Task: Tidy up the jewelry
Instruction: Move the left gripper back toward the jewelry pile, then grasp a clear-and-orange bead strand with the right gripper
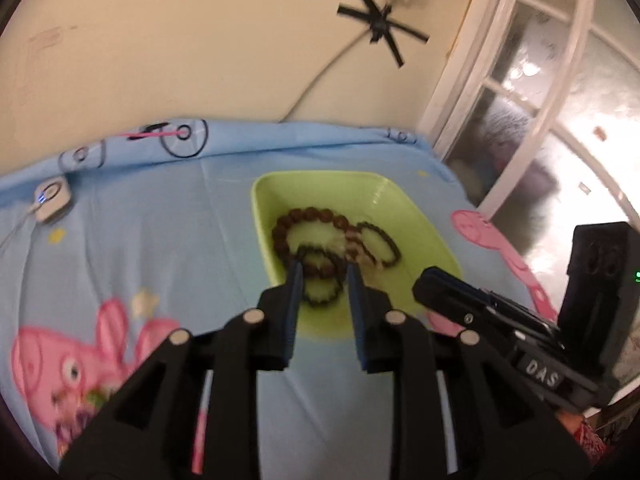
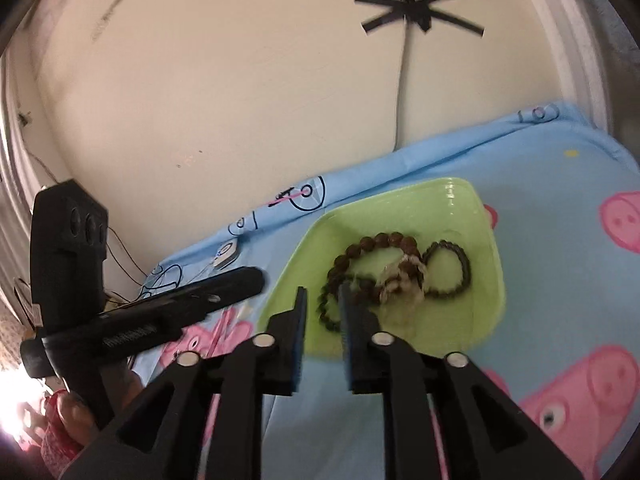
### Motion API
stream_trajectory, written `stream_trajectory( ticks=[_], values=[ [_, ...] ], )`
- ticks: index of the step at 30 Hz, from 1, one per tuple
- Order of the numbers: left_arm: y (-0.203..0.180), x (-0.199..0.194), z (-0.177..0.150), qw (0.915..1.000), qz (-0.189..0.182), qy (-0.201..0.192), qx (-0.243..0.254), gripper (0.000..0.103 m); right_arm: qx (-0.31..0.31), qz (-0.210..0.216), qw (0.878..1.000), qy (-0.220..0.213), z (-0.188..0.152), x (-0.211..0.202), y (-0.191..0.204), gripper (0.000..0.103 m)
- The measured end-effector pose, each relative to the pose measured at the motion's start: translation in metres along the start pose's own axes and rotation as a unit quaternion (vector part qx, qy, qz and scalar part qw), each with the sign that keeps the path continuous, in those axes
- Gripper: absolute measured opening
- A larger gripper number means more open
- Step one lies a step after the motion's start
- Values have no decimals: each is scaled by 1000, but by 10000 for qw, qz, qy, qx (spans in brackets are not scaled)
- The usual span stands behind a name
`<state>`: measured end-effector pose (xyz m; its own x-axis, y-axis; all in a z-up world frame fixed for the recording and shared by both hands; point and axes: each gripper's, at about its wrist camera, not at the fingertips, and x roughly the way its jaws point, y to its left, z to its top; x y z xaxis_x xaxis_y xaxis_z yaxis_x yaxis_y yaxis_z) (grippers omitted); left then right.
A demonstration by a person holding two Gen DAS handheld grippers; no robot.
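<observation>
A light green tray (image 1: 320,188) (image 2: 460,200) lies on the blue cloth and holds several bead bracelets in a loose pile. A large brown bead bracelet (image 1: 308,214) (image 2: 380,238) lies at the back. A thin dark one (image 1: 390,240) (image 2: 464,264) lies at the right and another dark one (image 1: 324,300) (image 2: 324,312) at the near side. A pale one (image 1: 356,248) (image 2: 400,276) is tangled in the middle. My left gripper (image 1: 324,268) (image 2: 256,278) hovers over the tray's near edge, open and empty. My right gripper (image 2: 322,290) (image 1: 424,284) hovers beside it with a narrow gap and nothing gripped.
A blue cloth with pink cartoon pigs (image 1: 120,280) covers the surface up to a cream wall. A small white device with a blue light (image 1: 50,200) (image 2: 226,254) lies at the back left. A white-framed glass door (image 1: 560,120) stands to the right.
</observation>
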<state>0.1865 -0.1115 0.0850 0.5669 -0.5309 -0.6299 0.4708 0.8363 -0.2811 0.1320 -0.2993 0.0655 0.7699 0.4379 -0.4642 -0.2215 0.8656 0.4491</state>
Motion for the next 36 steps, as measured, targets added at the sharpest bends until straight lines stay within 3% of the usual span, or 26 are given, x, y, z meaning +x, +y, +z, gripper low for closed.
stream_trajectory(
  ticks=[4,8,12,18,25,28,32,34,36],
  values=[
    [23,-66,-46,9990,119,-395,-147,22,27,305,9995,-45,-30,-20,14,4],
    [82,-123,-94,9907,938,-581,-794,22,-135,509,9967,620,-63,-3,41,4],
    [137,-154,-133,9774,1499,-502,-1406,22,-391,574,9910,1146,-83,21,72,4],
    [160,-160,-155,9745,1476,-622,-1575,22,-686,713,9808,1682,-98,47,116,4],
    [168,-161,-158,9741,1190,-670,-1803,22,-1088,594,9741,1892,-84,78,146,4],
    [165,-163,-158,9751,1155,-772,-1728,22,-1439,234,9704,1926,-79,100,156,4],
    [158,-165,-159,9773,1164,-804,-1576,22,-2055,-242,9549,2131,-90,127,161,4],
    [156,-165,-158,9779,1173,-811,-1527,22,-2330,-364,9496,2064,-96,123,165,0],
    [156,-164,-158,9780,1172,-803,-1525,22,-2204,-343,9521,2091,-98,114,161,0]
  ],
)
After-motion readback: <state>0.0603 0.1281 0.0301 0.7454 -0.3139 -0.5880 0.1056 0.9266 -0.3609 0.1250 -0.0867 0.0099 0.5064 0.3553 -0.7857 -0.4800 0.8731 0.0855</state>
